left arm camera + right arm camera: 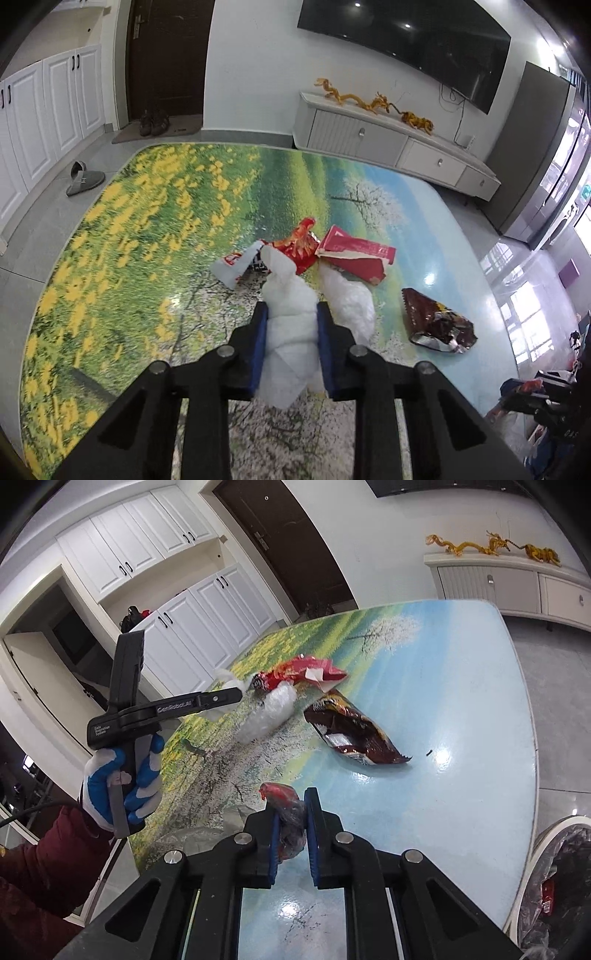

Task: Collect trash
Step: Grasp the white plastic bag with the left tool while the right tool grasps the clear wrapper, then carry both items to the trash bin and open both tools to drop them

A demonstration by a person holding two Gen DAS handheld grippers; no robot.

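Two grippers are busy over the table [110, 258]. Seen from the left wrist, the left gripper [291, 314] pinches a crumpled white tissue [290, 332], soft and nearly weightless; beyond lie a red snack bag [301, 247], a torn red carton [354, 258] and, to the right, a dark foil wrapper [439, 325]. Seen from the right wrist, the right gripper [291, 812] is closed on a scrunched red wrapper [286, 812]; the lined bin [554, 878] waits near right. That crinkly, slippery foil wrapper [354, 731] looks best taken by a folded edge.

Black tongs [291, 808] with blue pads and silver screws; blue-and-white glove [122, 782], maroon sleeve [48, 867]
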